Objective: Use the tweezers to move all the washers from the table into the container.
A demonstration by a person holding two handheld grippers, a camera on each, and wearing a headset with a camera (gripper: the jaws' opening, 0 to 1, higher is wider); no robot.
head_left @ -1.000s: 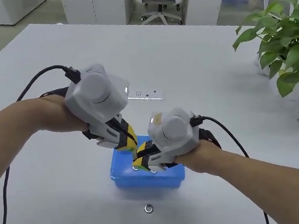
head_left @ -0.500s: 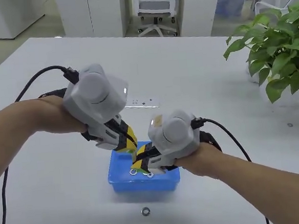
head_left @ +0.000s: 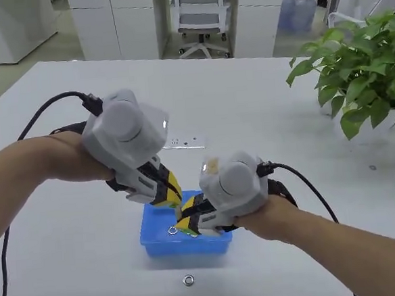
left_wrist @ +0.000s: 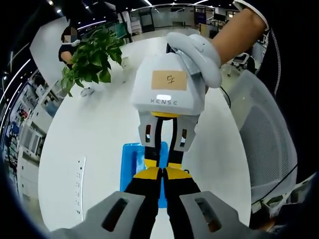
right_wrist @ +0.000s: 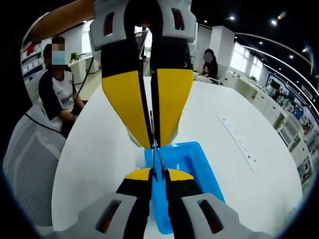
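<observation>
XENSE is printed in grey on the pale housing of the right gripper (left_wrist: 161, 160), under a tan sticker with a handwritten mark I can't read. Its jaws are pressed onto the thin metal tweezers (right_wrist: 157, 155). The left gripper (right_wrist: 155, 143) faces it tip to tip and is clamped on the same tweezers, whose points are hidden behind the jaws. Both grippers hang over the blue rectangular plastic container (head_left: 184, 247), where a small steel washer (head_left: 173, 229) lies. Another ring-shaped washer (head_left: 188, 280) sits on the white table (head_left: 70, 265) just in front of the container. A white power strip (head_left: 184, 142), a leafy green plant (head_left: 362, 75) and an office chair (head_left: 202, 15) stand beyond.
</observation>
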